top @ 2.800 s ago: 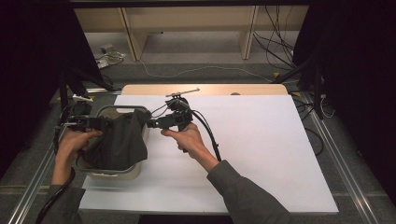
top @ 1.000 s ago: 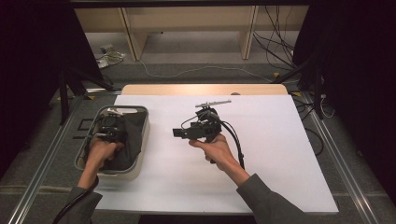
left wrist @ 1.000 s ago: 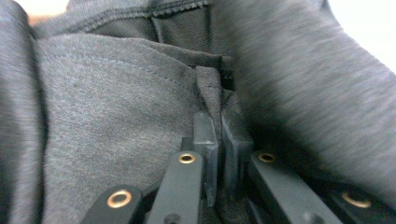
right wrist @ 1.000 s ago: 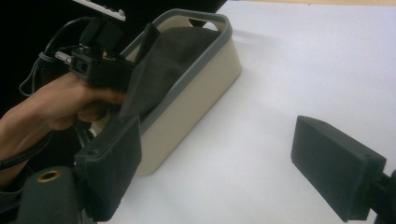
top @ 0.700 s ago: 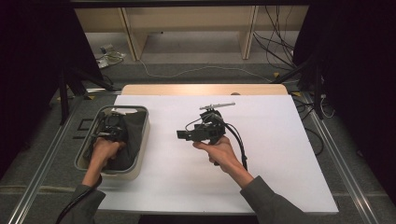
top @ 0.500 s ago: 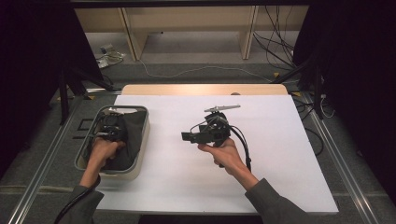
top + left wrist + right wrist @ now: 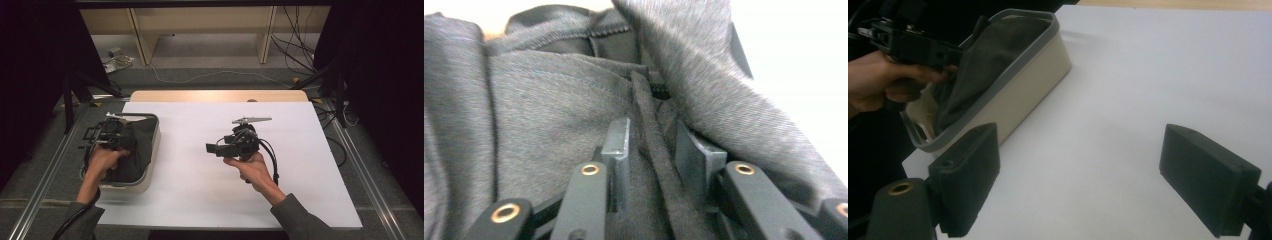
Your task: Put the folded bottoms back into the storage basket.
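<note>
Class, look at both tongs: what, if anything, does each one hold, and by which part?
The left tongs straddle a narrow fold of the dark grey fabric garment, not visibly clamped. The right tongs are open, holding nothing.

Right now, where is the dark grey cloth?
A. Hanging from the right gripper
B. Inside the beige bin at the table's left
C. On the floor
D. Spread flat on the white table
B: the cloth sits in the bin, with the left gripper pushed into its folds.

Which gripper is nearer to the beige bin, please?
Left. The left gripper is inside the bin, in the dark cloth; the right gripper hovers beside it.
</note>
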The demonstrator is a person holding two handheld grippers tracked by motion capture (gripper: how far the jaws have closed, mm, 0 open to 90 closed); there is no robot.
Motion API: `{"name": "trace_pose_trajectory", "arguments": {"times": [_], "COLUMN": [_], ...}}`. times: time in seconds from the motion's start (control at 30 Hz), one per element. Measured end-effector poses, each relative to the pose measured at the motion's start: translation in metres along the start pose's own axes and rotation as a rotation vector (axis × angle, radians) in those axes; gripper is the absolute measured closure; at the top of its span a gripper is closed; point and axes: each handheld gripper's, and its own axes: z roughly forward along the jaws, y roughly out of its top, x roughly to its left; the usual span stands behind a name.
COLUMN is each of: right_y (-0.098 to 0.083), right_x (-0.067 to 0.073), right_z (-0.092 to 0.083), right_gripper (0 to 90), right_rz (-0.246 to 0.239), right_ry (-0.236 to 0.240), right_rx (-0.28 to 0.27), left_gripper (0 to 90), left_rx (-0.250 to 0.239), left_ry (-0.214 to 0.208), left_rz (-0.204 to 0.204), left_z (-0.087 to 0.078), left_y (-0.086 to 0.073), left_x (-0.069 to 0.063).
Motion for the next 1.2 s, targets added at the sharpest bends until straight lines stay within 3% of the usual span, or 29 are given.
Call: {"name": "trace_pose_trajectory", "arguments": {"times": [0.3,0.47,0.57,0.8,0.93,1.13,1.2], "right_y": [-0.008,-0.011,-0.012,-0.015,-0.016,-0.017,-0.018], "right_x": [-0.009,-0.012,-0.012,-0.013,-0.013,-0.014,-0.015], "right_z": [-0.006,-0.007,-0.008,-0.012,-0.014,-0.016,-0.017], "right_gripper": [17.1,17.1,17.1,17.1,17.1,17.1,17.3], "right_rz": [0.021,0.024,0.02,0.027,0.03,0.033,0.033], "right_ry": [-0.01,-0.011,-0.014,-0.005,-0.005,-0.007,-0.007], "right_rx": [0.007,0.002,-0.005,-0.019,-0.019,-0.022,-0.019], "left_gripper": [48.0,40.4,37.2,33.0,46.3,77.3,83.3], "left_rx": [-0.008,-0.028,-0.036,-0.029,-0.01,0.008,0.024], "left_ry": [0.022,-0.029,-0.024,-0.062,-0.088,-0.043,-0.046], "left_rz": [-0.018,-0.034,-0.025,0.013,0.043,0.081,0.088], "left_z": [-0.019,-0.032,-0.035,-0.035,-0.028,-0.023,-0.019], "left_y": [-0.001,-0.002,-0.002,-0.003,-0.007,-0.014,-0.016], "left_x": [-0.006,-0.009,-0.015,-0.034,-0.04,-0.041,-0.04]}}
